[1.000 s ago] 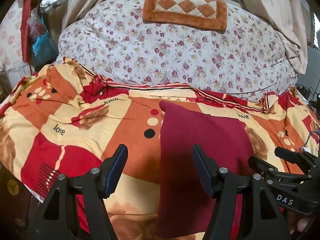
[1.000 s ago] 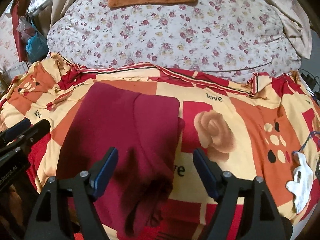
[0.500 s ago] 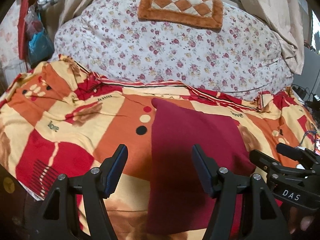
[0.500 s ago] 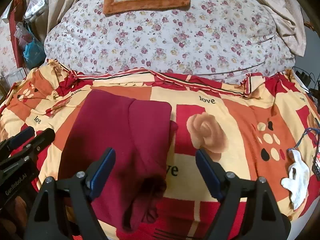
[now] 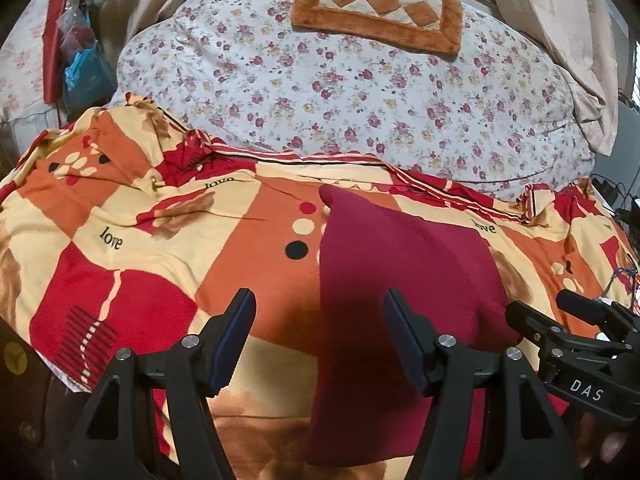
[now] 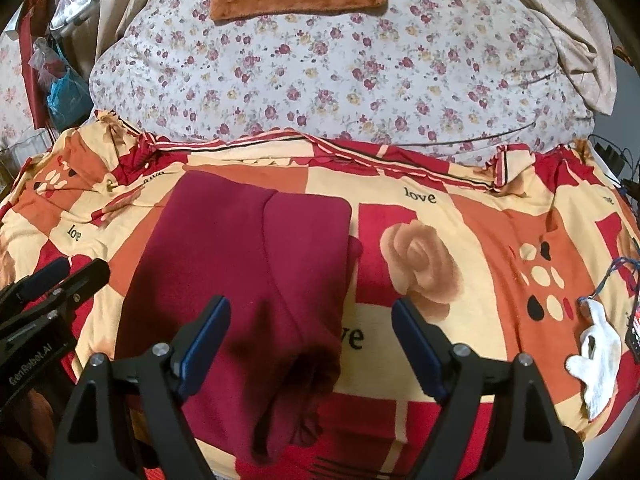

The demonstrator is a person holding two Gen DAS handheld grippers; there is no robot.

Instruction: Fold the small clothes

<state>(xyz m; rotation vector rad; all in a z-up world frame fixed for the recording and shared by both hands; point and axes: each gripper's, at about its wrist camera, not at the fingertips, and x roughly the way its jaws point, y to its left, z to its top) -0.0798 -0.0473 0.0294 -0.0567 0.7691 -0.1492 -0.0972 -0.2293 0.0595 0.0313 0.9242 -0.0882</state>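
Right wrist view: the maroon garment lies partly folded at the near edge of the patterned bedsheet, both the right gripper and left gripper wide and empty, so a one-layer pinch could undo the fold.

A bed fills both views, covered by a patchwork-print sheet in orange, red and cream. Behind it lies a bulky floral quilt with an orange checkered mat on top. Beige curtains hang beside a window strip at the far edge.
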